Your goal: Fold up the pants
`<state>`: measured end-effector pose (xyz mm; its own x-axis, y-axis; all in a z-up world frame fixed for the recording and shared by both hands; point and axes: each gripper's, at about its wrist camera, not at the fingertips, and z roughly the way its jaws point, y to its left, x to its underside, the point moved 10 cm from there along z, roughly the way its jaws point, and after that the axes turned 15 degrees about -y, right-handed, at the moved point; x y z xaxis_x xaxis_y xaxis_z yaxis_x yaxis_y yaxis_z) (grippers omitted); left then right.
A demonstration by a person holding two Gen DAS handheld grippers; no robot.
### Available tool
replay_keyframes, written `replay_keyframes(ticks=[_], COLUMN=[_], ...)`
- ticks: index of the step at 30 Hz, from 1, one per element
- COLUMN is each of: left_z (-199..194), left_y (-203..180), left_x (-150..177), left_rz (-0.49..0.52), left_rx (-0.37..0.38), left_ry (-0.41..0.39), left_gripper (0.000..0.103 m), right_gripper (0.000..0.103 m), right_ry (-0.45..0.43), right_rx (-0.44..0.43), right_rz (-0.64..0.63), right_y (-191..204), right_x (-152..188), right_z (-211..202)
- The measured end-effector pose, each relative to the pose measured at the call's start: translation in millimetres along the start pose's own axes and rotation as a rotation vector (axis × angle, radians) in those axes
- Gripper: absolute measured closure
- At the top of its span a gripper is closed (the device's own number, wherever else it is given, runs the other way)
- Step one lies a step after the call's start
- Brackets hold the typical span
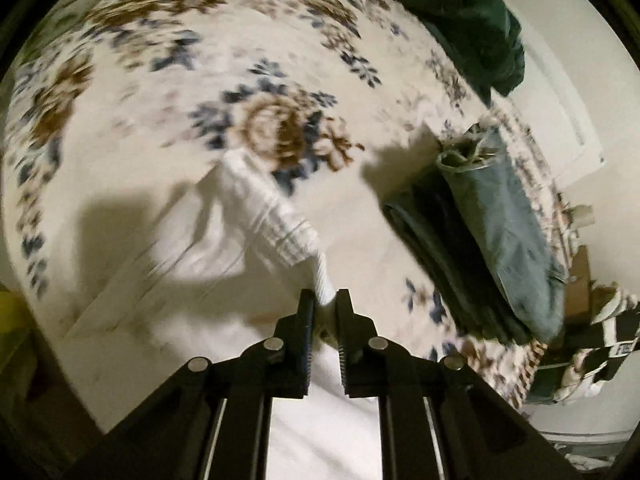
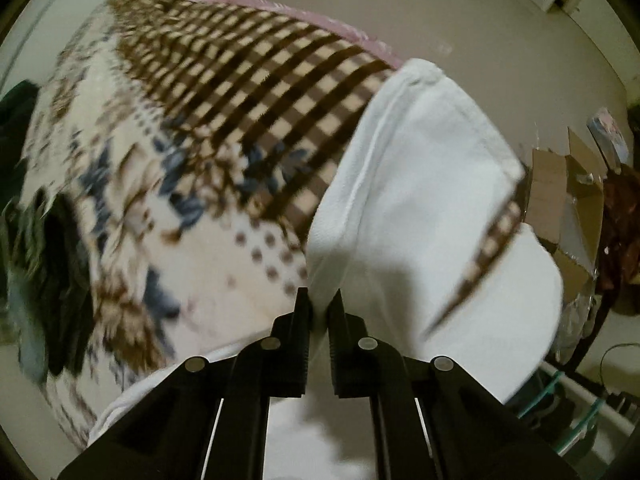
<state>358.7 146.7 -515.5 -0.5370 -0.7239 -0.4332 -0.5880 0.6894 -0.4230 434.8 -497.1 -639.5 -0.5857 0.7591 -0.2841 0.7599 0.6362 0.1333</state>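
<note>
My left gripper (image 1: 325, 304) pinches the white pants (image 1: 256, 208) by the waistband; my right gripper (image 2: 319, 304) pinches a fold, legs running far-right over the blanket (image 2: 168, 184).

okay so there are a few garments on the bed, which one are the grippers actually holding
The white pants. The left gripper and right gripper are both shut on its white fabric; the dark green garment and the folded grey-blue one lie untouched aside.

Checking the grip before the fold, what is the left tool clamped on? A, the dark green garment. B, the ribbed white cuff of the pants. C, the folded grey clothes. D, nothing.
B: the left tool pinches the white pants at the ribbed cuff.
</note>
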Motion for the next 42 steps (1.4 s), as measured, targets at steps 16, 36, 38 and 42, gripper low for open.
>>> replay_keyframes(ticks=[16, 36, 38, 42], left_z=[-17.0, 16.4, 14.9, 18.3], left_y=[205.4, 153.3, 157.1, 162.2], left_x=[155.3, 160.0, 162.6, 162.6], left_rz=[-0.077, 0.086, 0.072, 0.084], left_rx=[-0.257, -0.294, -0.295, -0.312], left_ry=[0.095, 0.164, 0.163, 0.159], left_gripper=[0.094, 0.026, 0.026, 0.026], right_gripper=[0.095, 0.098, 0.098, 0.087], right_ry=[0.147, -0.051, -0.093, 0.014], right_rx=[-0.013, 0.075, 0.157, 0.100], right_rz=[-0.020, -0.246, -0.121, 0.161], right_y=[-211.1, -213.2, -256.7, -329.4], right_x=[156.0, 73.7, 61.1, 69.7], right_z=[-15.1, 12.5, 0.8, 5.4])
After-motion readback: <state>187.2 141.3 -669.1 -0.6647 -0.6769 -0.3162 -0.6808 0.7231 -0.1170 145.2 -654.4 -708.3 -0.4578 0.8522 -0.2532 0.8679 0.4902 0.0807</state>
